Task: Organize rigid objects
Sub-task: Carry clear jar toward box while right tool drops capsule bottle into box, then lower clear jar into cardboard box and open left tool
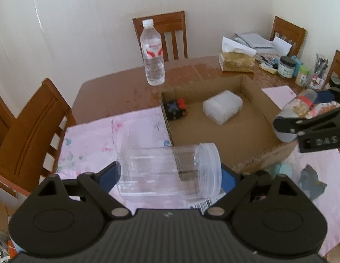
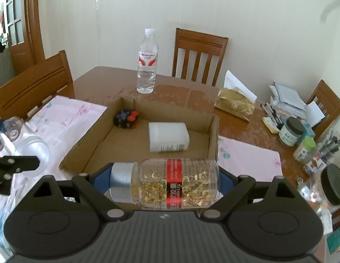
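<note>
My left gripper [image 1: 168,174] is shut on an empty clear plastic jar [image 1: 167,172], held sideways above the pink cloth, just in front of the cardboard box [image 1: 253,87]. My right gripper [image 2: 164,182] is shut on a clear capsule bottle [image 2: 167,183] with a red label and silver cap, held sideways above the box's [image 2: 213,135] near edge. In the box lie a white container [image 1: 222,106] [image 2: 167,137] and a black-and-red toy [image 1: 176,108] [image 2: 126,118]. The right gripper with its bottle [image 1: 299,107] shows at the right of the left wrist view; the jar [image 2: 25,144] shows at the left of the right wrist view.
A water bottle [image 1: 152,54] [image 2: 146,63] stands behind the box. A tissue box [image 1: 235,61] [image 2: 234,105], jars, pens and papers crowd the table's right side [image 2: 297,131]. A black-lidded jar [image 2: 332,184] is near right. Wooden chairs [image 1: 34,127] surround the table.
</note>
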Available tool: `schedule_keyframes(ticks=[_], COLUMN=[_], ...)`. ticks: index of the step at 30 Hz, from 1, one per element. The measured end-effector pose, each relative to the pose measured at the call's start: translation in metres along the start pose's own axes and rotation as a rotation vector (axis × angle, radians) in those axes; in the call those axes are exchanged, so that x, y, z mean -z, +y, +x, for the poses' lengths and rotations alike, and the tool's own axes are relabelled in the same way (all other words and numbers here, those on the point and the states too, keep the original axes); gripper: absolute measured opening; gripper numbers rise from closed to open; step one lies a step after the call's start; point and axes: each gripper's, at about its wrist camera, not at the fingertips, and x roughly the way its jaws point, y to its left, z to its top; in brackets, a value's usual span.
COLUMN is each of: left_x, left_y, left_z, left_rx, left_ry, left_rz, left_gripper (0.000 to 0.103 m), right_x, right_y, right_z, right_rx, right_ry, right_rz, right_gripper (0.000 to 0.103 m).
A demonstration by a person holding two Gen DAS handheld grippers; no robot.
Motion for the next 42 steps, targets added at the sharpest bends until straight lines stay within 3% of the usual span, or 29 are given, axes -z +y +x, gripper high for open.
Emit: schedule_keyframes(ticks=[5,7,17,28,32,42], left_x=[-0.012,-0.016,-0.041,-0.076,-0.082,-0.078], left_y=[-0.003,-0.005,-0.016,-0.037,-0.037,-0.027], left_z=[0.007,0.011,0.039,0.091,0.105,0.088], left_rx=[-0.018,-0.021,-0.009,0.028,0.031,0.035], left_ry=[-0.006,-0.005,0.006,0.033,0.045,0.027], left_rz=[0.004,0.005,0.024,0.039,0.013,-0.005], left_gripper=[0.091,0.091,0.091,0.091,0.097,0.098], right_x=[-0.003,0.000,0.028,0.049,0.054,0.056], right_y=[-0.001,0.000,-0.009,-0.031,-0.040,-0.050], right_z=[0.029,0.037,0.021,0.008,0.011,0.015], right_rx=[0.009,0.004,0.000,0.066,0.087,0.095], right_ry=[0.028,0.049,0.068,0.079,0.097,0.132], right_rz=[-0.004,-0.007,0.078,0.179,0.200,0.243], right_gripper=[0.096,0.102,0.103,0.103,0.103,0.103])
